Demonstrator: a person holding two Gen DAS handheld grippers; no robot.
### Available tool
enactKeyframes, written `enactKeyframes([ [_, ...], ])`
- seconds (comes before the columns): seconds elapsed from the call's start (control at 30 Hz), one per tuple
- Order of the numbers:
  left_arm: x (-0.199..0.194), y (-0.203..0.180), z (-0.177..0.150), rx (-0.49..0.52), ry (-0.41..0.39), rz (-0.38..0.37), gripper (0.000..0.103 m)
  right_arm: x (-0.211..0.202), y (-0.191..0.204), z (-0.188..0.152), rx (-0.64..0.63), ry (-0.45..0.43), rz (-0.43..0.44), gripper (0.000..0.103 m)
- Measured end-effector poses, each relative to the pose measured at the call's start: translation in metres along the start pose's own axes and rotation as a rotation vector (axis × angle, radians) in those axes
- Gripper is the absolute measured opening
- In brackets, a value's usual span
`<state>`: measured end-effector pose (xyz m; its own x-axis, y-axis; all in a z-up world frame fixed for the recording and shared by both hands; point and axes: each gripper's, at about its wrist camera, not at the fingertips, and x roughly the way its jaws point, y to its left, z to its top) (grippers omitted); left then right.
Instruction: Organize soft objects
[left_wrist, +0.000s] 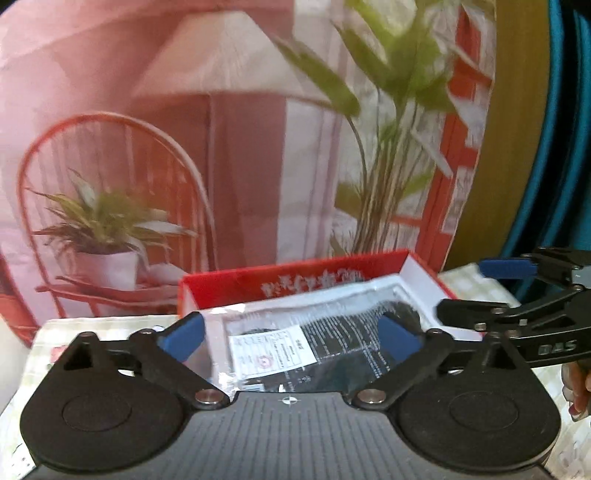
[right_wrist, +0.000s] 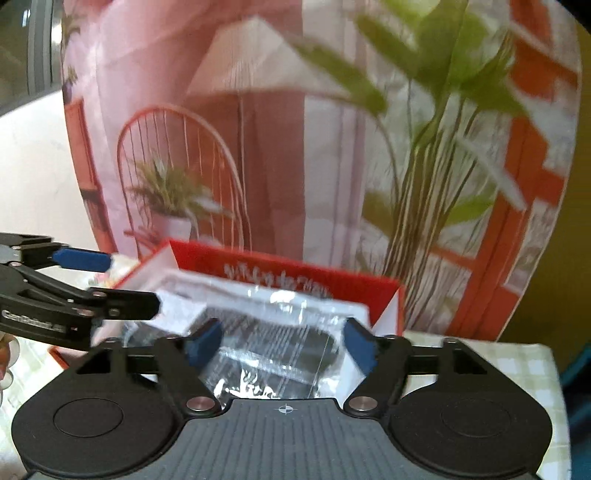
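Observation:
A clear plastic packet holding a dark soft item (left_wrist: 317, 343) with a white label lies in an open red box with white inner walls (left_wrist: 295, 282). My left gripper (left_wrist: 291, 338) is open, its blue pads on either side of the packet's near end, not closed on it. My right gripper (right_wrist: 282, 343) is open too, straddling the same packet (right_wrist: 273, 350) over the red box (right_wrist: 280, 273). Each gripper shows in the other's view: the right one (left_wrist: 480, 291) at the right edge, the left one (right_wrist: 125, 280) at the left edge, both open.
The box stands on a table with a pale green checked cloth (right_wrist: 517, 365). Behind it hangs a printed backdrop of a red chair and potted plants (left_wrist: 221, 147). A teal and olive object (left_wrist: 535, 147) is at the far right.

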<state>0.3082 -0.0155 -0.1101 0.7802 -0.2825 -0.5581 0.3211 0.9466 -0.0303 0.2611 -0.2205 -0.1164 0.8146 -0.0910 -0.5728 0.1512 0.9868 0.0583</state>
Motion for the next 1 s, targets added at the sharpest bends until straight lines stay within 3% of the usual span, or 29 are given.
enactKeyframes([
  [0.03,-0.01,-0.001,0.002,-0.006,-0.009,0.016,0.103,-0.01,0.0,0.004,0.005,-0.022,-0.001,0.093],
  [0.1,-0.028,-0.003,0.005,-0.007,-0.029,0.051,0.103,-0.031,0.001,0.011,0.018,-0.07,0.002,0.102],
  [0.33,-0.093,-0.017,0.017,0.006,-0.104,0.198,0.103,-0.097,0.009,0.031,0.035,-0.202,-0.018,0.103],
  [0.53,-0.146,-0.018,0.026,-0.073,-0.18,0.171,0.103,-0.147,0.019,0.038,0.049,-0.274,-0.04,0.103],
  [0.77,-0.197,-0.033,0.025,-0.082,-0.276,0.256,0.103,-0.194,0.032,0.03,0.047,-0.362,-0.082,0.103],
  [1.0,-0.223,-0.042,0.02,-0.071,-0.293,0.324,0.103,-0.21,0.033,0.026,0.057,-0.355,-0.095,0.103],
])
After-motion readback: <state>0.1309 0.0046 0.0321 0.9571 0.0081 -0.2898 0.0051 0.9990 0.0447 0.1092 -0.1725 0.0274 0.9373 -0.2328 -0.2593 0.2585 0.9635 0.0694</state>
